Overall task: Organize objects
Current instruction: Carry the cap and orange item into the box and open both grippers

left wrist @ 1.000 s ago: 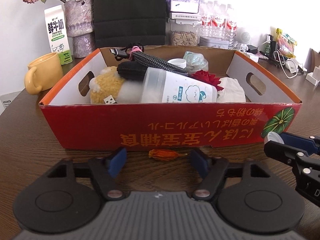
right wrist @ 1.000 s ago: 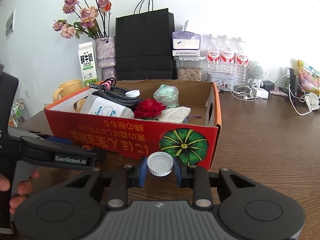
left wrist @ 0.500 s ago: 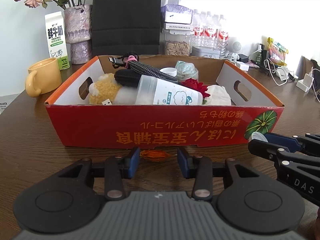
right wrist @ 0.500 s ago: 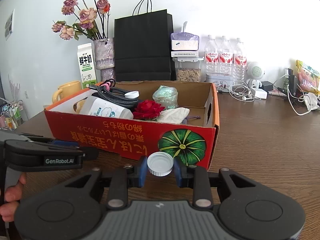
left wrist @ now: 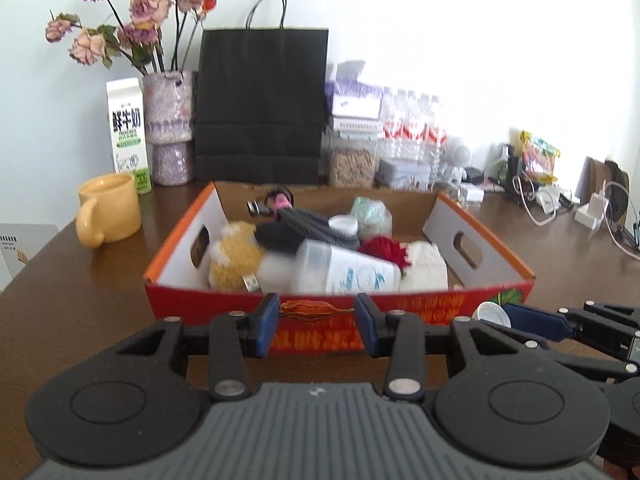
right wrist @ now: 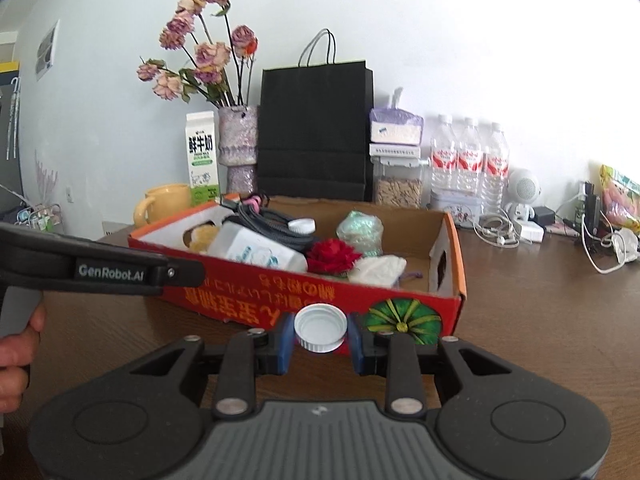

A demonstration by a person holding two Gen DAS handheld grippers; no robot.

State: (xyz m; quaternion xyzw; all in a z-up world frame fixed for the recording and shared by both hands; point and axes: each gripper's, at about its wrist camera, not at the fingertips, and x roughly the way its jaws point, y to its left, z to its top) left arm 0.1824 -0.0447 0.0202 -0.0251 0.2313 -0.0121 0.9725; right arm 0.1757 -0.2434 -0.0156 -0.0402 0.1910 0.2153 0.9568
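Note:
A red cardboard box (left wrist: 420, 304) sits on the brown table and holds a plush toy (left wrist: 234, 256), a white bottle (left wrist: 348, 268), cables, a red flower (left wrist: 384, 249) and a white cloth. My left gripper (left wrist: 316, 314) is shut on a small orange tassel (left wrist: 308, 307) and holds it level with the box's front wall. My right gripper (right wrist: 320, 334) is shut on a white bottle cap (right wrist: 320, 327) in front of the box (right wrist: 256, 292); it also shows at the right of the left wrist view with the cap (left wrist: 490, 314).
A yellow mug (left wrist: 108, 208), milk carton (left wrist: 128, 134), vase of dried flowers (left wrist: 168, 132) and black paper bag (left wrist: 260, 104) stand behind the box. Water bottles (right wrist: 468, 164), chargers and cables (right wrist: 600, 240) lie at the back right.
My left gripper has closed on the orange tassel and lifted it off the table, up in front of the box. My right gripper has risen with the cap.

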